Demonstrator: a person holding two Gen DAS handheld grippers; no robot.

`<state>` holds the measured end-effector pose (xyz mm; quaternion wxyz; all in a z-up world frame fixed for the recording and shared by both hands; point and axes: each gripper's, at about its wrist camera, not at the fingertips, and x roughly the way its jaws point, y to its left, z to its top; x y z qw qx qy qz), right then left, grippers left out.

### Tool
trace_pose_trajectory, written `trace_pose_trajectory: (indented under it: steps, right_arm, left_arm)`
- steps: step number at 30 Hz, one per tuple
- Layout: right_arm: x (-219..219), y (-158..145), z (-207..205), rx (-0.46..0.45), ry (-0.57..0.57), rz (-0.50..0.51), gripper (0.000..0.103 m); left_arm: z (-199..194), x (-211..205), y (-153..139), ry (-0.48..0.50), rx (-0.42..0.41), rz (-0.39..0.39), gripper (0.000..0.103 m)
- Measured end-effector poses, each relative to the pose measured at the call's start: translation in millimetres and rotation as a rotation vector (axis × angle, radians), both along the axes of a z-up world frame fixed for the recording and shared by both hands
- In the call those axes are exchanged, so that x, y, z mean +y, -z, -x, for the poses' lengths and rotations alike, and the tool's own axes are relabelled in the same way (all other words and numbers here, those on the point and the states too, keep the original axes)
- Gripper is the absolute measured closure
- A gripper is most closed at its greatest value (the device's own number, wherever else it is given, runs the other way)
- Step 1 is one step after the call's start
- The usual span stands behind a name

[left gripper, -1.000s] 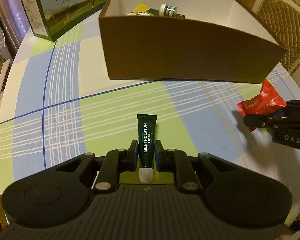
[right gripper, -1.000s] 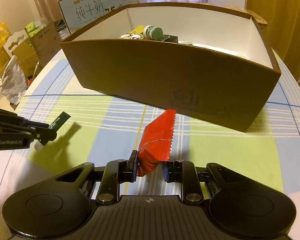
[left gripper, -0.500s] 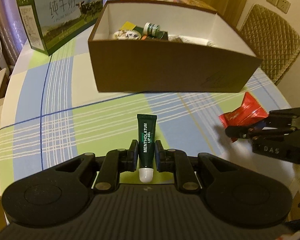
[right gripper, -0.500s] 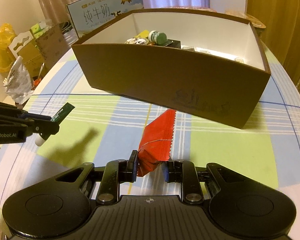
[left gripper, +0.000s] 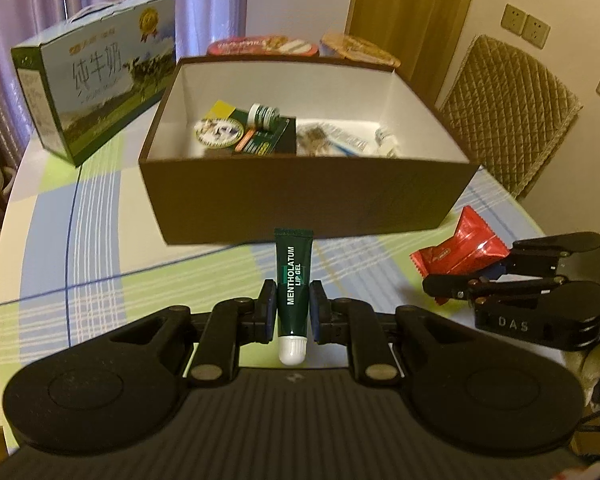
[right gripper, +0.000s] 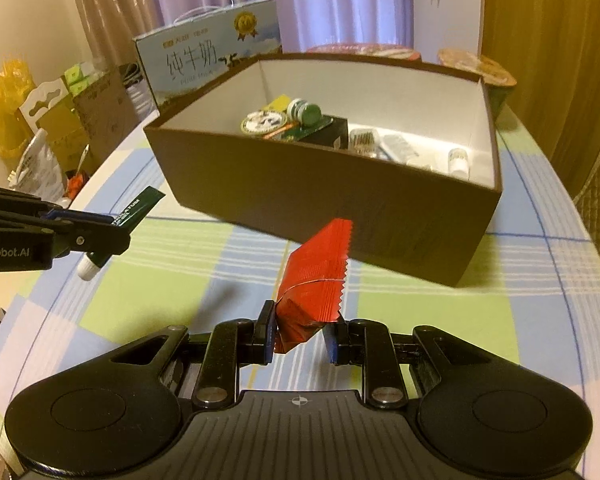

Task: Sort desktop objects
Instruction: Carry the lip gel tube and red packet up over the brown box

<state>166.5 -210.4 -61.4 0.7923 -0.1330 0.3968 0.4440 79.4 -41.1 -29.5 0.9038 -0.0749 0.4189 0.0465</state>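
The left gripper (left gripper: 293,312) clamps a green tube (left gripper: 293,280) and the right gripper (right gripper: 300,334) clamps a red packet (right gripper: 314,280), both before the brown box (left gripper: 300,200).

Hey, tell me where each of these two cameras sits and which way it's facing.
Left wrist: sits on the left tool, looking forward and down at the brown box; shows its fingers shut on the lip gel tube.
Right wrist: sits on the right tool, facing the same box; shows its fingers shut on the red packet.
Shared: box, milk carton, checked tablecloth, each other's tool.
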Motion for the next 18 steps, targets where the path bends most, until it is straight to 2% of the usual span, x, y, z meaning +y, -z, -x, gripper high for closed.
trace_pose_trajectory:
  steps: [10, 18]
  right_arm:
    - [1.2, -29.3, -21.7, -0.049, -0.017, -0.048, 0.082]
    - [21.0, -57.0, -55.4, -0.120, -0.026, -0.091, 0.082]
  left_arm:
    - [-26.7, 3.6, -25.6, -0.003, -0.073, -0.011, 0.090]
    - [-64.3, 27.2, -44.4, -0.043, -0.122, -0.040, 0.090]
